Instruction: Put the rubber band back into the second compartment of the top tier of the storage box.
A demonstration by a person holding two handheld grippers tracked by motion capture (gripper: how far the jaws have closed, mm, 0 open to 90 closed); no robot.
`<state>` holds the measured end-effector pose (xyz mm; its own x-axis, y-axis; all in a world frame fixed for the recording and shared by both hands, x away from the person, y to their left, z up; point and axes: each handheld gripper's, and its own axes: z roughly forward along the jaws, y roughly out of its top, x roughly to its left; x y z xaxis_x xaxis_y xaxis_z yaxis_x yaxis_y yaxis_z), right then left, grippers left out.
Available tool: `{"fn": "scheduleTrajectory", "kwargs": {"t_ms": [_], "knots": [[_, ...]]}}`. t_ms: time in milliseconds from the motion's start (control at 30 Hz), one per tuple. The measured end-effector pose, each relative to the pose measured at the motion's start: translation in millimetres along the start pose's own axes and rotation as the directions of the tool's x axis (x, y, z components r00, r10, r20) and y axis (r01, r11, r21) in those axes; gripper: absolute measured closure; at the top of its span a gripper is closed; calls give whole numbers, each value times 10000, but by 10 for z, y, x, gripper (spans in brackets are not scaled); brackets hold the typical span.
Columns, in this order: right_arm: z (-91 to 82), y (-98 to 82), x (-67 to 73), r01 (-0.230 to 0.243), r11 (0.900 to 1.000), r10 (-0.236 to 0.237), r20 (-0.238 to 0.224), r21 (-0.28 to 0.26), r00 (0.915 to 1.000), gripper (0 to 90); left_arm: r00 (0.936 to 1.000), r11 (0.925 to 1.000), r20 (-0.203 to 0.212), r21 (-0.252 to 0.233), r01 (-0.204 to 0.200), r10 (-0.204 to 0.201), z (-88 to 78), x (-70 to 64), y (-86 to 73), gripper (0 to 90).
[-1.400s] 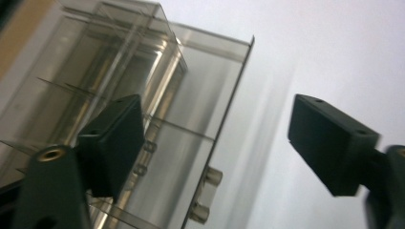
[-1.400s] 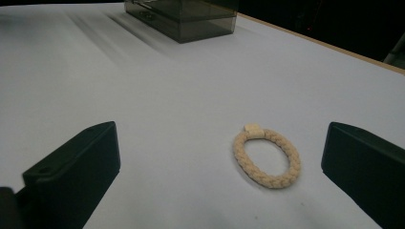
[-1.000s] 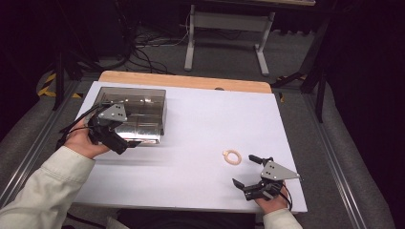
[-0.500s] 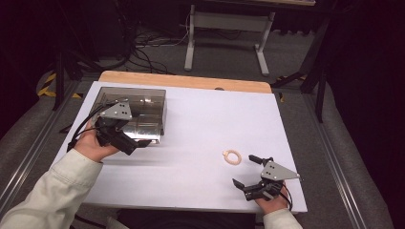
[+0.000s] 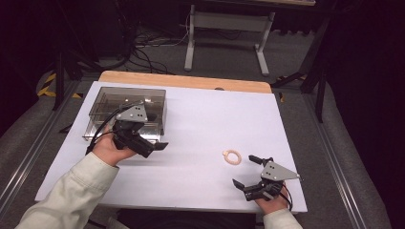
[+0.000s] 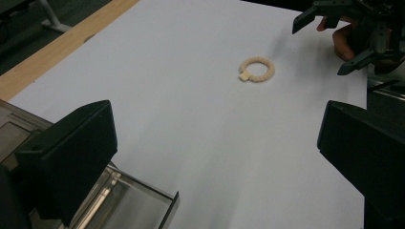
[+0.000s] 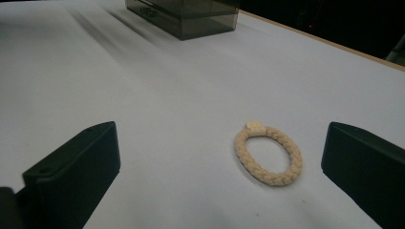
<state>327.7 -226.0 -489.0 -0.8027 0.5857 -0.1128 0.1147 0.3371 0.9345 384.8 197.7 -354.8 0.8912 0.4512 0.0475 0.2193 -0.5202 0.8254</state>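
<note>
A cream braided ring (image 5: 232,157) lies flat on the white table, right of centre. My right gripper (image 5: 246,171) rests just short of it near the front edge, open, with the ring (image 7: 268,152) a little ahead between the wide-spread jaws and untouched. My left gripper (image 5: 154,147) hovers at the front right corner of a smoky clear box (image 5: 126,112), open and holding nothing. In the left gripper view the ring (image 6: 257,69) lies far ahead, with the right gripper (image 6: 353,28) beyond it.
The white table sheet (image 5: 205,119) has a wooden strip (image 5: 181,81) along its far edge. The box corner (image 6: 143,205) sits under my left jaw. Past the table are a metal stand (image 5: 224,28) and floor cables.
My left gripper has moved right along the front of the box, toward the middle of the table. The right gripper and the ring have stayed put.
</note>
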Motion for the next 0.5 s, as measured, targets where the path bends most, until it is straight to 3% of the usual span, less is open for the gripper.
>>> {"fn": "scheduleTrajectory", "kwargs": {"t_ms": [500], "knots": [[-10, 3, -2, -93, 9999, 94, 80, -71, 9999, 1, 9996, 9994, 276, -341, 84, -75, 318, -157, 141, 47]]}}
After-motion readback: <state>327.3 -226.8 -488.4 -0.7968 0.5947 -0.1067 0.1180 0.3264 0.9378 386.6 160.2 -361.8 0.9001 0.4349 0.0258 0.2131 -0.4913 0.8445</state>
